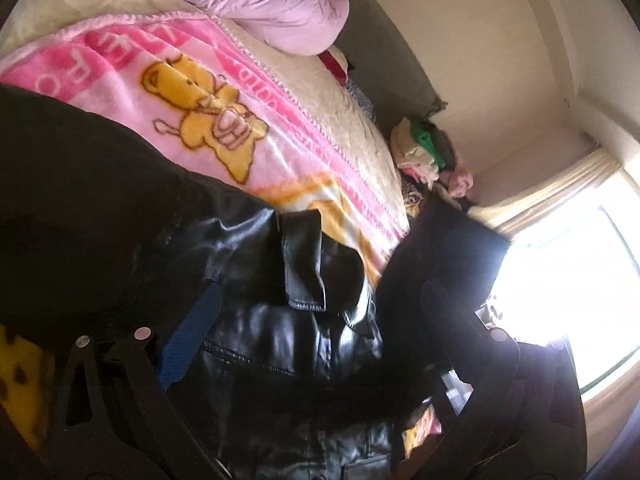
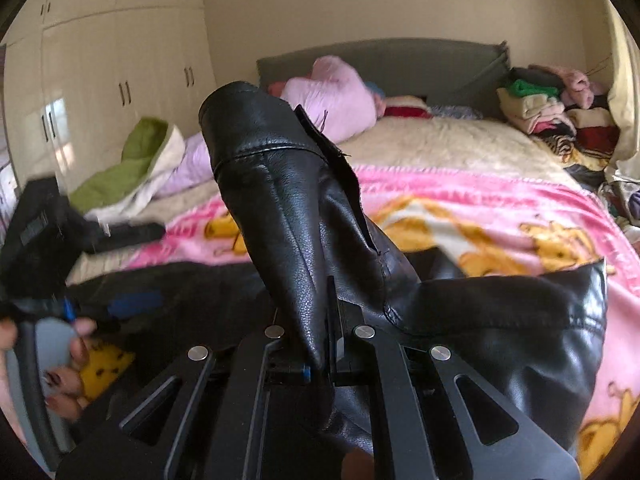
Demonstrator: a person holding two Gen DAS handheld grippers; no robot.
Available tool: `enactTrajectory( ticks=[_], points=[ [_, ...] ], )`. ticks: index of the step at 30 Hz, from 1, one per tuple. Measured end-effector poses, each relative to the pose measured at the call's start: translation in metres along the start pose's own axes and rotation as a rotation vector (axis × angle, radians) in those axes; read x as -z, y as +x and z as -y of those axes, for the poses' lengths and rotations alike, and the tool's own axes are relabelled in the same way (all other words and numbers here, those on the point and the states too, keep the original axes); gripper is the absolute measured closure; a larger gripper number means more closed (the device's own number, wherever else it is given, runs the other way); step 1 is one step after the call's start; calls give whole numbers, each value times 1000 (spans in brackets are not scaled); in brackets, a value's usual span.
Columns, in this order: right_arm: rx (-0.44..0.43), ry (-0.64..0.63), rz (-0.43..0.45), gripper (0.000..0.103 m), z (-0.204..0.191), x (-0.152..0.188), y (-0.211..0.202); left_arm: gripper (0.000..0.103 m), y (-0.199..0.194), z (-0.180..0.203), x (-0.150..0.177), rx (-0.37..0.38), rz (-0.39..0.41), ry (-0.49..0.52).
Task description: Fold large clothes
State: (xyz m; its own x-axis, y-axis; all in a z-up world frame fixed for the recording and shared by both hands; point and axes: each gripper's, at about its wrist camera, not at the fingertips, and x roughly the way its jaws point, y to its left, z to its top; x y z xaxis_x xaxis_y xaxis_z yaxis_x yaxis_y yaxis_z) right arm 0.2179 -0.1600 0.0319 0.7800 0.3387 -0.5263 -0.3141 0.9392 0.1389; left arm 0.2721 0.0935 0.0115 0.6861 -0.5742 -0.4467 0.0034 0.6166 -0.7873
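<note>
Right gripper (image 2: 326, 344): jaws clamped on the jacket (image 2: 288, 184) sleeve, raised above the blanket (image 2: 480, 200). Left gripper (image 1: 316, 320): jaws wide apart over the jacket (image 1: 280, 340).

Cream walls (image 2: 320, 4); wardrobe (image 2: 120, 60) left of grey headboard (image 2: 420, 64); bed (image 2: 460, 144); bright window (image 1: 568, 280) with curtain (image 1: 560, 188).

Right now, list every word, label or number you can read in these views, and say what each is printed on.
"FO": two large white letters, seen turned sideways, on the pink bear-print blanket; the rest of that word is hidden under the black leather jacket.
Small pink lettering along the blanket's border stripe: too blurred to read.
Nothing else legible in either view.
</note>
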Motion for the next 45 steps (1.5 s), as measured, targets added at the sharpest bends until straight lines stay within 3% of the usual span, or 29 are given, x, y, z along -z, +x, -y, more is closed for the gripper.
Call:
enactTrajectory(
  ticks=[4,11,13,15,20,23,24,25,27,29,31,34,38,42,45],
  points=[
    [-29,-8,-68,97,-16,17,19,9,-12,-10,-5,43,54,-50],
    [-31,-39,-177,87,-31,37,41,9,-9,-20,-8,19,20,-66],
    [-29,-48,-217,66,-30,42,44,9,-3,-21,-6,-6,-12,-57],
    [-14,-53,-232,34,-29,45,42,9,3,-24,-5,-37,-40,-51],
    [-59,-17,-234,19,-18,54,16,9,20,-36,8,-69,-142,-67],
    [-66,31,-199,18,-7,55,-11,10,26,-35,11,-73,-153,-32],
    [-64,45,-186,18,-2,55,-19,15,28,-34,12,-72,-157,-15],
    [-55,63,-169,18,4,56,-30,29,31,-31,13,-80,-164,0],
    [-39,91,-143,18,15,58,-46,47,40,-31,16,-104,-194,30],
    [-4,126,-117,18,31,60,-64,57,49,-32,22,-136,-227,45],
    [43,161,-101,18,47,63,-80,85,55,-31,25,-182,-227,82],
    [105,233,-86,18,74,70,-98,100,51,-20,26,-170,-202,125],
    [175,292,-71,31,103,78,-117,102,22,13,24,-62,-127,214],
    [253,296,-45,44,120,76,-127,102,-19,40,20,18,2,309],
    [310,289,-48,45,130,69,-120,102,-23,40,20,-40,43,346]
  ],
)
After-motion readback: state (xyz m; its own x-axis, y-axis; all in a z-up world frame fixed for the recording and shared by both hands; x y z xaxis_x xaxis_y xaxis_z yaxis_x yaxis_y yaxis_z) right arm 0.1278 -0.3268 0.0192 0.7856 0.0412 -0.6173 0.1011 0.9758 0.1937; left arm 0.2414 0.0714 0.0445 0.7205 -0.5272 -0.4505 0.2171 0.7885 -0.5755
